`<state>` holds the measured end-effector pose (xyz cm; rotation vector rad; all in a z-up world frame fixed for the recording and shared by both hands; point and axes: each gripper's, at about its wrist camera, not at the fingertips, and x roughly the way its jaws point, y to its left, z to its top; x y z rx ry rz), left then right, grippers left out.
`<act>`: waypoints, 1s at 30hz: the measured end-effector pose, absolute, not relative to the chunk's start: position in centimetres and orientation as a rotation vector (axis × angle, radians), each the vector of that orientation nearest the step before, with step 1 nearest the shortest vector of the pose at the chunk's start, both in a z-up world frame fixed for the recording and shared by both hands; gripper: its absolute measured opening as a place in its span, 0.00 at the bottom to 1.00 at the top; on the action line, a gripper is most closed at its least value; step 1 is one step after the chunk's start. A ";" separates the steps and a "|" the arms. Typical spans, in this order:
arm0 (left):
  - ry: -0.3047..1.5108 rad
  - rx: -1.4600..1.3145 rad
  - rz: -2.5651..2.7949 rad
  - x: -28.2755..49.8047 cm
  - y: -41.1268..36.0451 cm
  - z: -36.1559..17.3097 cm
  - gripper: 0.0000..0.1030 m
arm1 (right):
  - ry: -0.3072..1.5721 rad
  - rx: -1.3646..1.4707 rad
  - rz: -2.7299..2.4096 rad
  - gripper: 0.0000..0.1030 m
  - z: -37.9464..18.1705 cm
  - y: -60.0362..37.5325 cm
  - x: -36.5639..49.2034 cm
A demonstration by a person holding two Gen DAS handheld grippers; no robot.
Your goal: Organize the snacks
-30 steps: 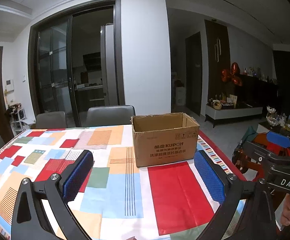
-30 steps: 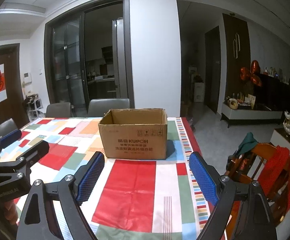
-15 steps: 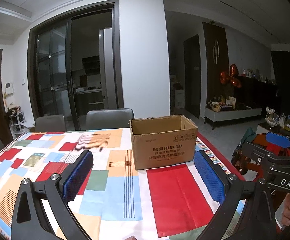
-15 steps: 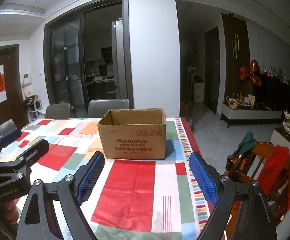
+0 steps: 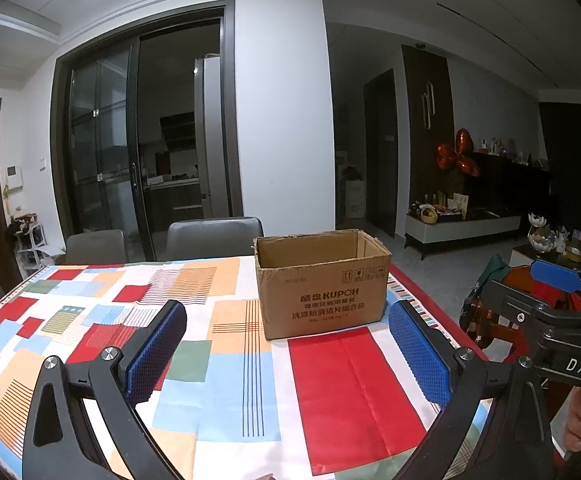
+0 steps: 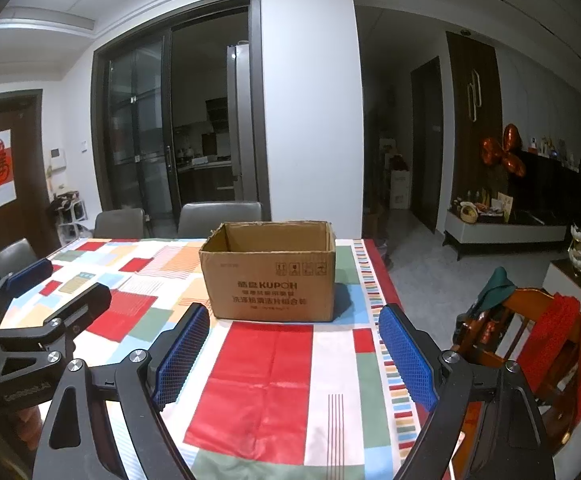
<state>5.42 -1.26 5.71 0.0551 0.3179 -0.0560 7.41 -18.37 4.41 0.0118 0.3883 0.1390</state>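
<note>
A brown cardboard box (image 5: pixel 322 286) sits on the far right part of the table (image 5: pixel 354 392), flaps up and top open; its inside is hidden and no snacks are in view. The left gripper (image 5: pixel 286 354) and the right gripper (image 6: pixel 292 352) hover near the table's near edge, each with its 2 blue pads spread wide and holding nothing. The box is probably light and fairly stiff, though its thin walls could buckle; gripping 1 upper wall edge, or pushing low on a side, seems safest.

home dining room, patchwork-clothed table (image 5: pixel 218 380), chairs (image 5: pixel 214 236), kitchen doorway (image 6: pixel 206 120)
</note>
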 end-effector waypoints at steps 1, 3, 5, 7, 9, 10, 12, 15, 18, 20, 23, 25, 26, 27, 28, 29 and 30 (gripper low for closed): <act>0.318 0.056 -0.056 5.4 -1.3 5.7 1.00 | 0.389 0.012 0.141 0.85 4.4 -18.3 7.4; 0.317 0.055 -0.057 5.4 -1.3 5.7 1.00 | 0.392 0.013 0.142 0.85 4.4 -18.2 7.4; 0.316 0.055 -0.057 5.4 -1.3 5.7 1.00 | 0.391 0.010 0.143 0.85 4.4 -18.2 7.4; 0.315 0.055 -0.056 5.5 -1.4 5.7 1.00 | 0.390 0.010 0.142 0.85 4.3 -18.2 7.3; 0.314 0.053 -0.057 5.5 -1.4 5.7 1.00 | 0.391 0.010 0.142 0.85 4.3 -18.2 7.3; 0.314 0.053 -0.057 5.5 -1.4 5.7 1.00 | 0.390 0.011 0.144 0.85 4.3 -18.2 7.3; 0.313 0.054 -0.055 5.5 -1.5 5.6 1.00 | 0.391 0.006 0.145 0.85 4.3 -18.1 7.3; 0.312 0.052 -0.054 5.4 -1.3 5.6 1.00 | 0.391 0.007 0.144 0.85 4.3 -18.0 7.3; 0.313 0.054 -0.053 5.4 -1.3 5.6 1.00 | 0.391 0.006 0.145 0.85 4.3 -18.0 7.3; 0.315 0.054 -0.054 5.4 -1.3 5.5 1.00 | 0.391 0.006 0.145 0.85 4.3 -18.1 7.3; 0.314 0.053 -0.056 5.4 -1.3 5.7 1.00 | 0.390 0.007 0.145 0.85 4.3 -18.0 7.3; 0.312 0.054 -0.054 5.4 -1.3 5.7 1.00 | 0.392 0.007 0.146 0.85 4.3 -18.0 7.3; 0.312 0.053 -0.055 5.4 -1.3 5.7 1.00 | 0.393 0.007 0.146 0.85 4.3 -18.0 7.3; 0.312 0.053 -0.054 5.4 -1.3 5.7 1.00 | 0.392 0.008 0.145 0.85 4.3 -18.0 7.2; 0.312 0.052 -0.054 5.3 -1.3 5.6 1.00 | 0.392 0.007 0.145 0.85 4.3 -18.0 7.3; 0.312 0.051 -0.053 5.3 -1.3 5.6 1.00 | 0.392 0.006 0.145 0.85 4.3 -18.0 7.3; 0.312 0.050 -0.052 5.3 -1.3 5.6 1.00 | 0.391 0.005 0.145 0.85 4.3 -18.0 7.2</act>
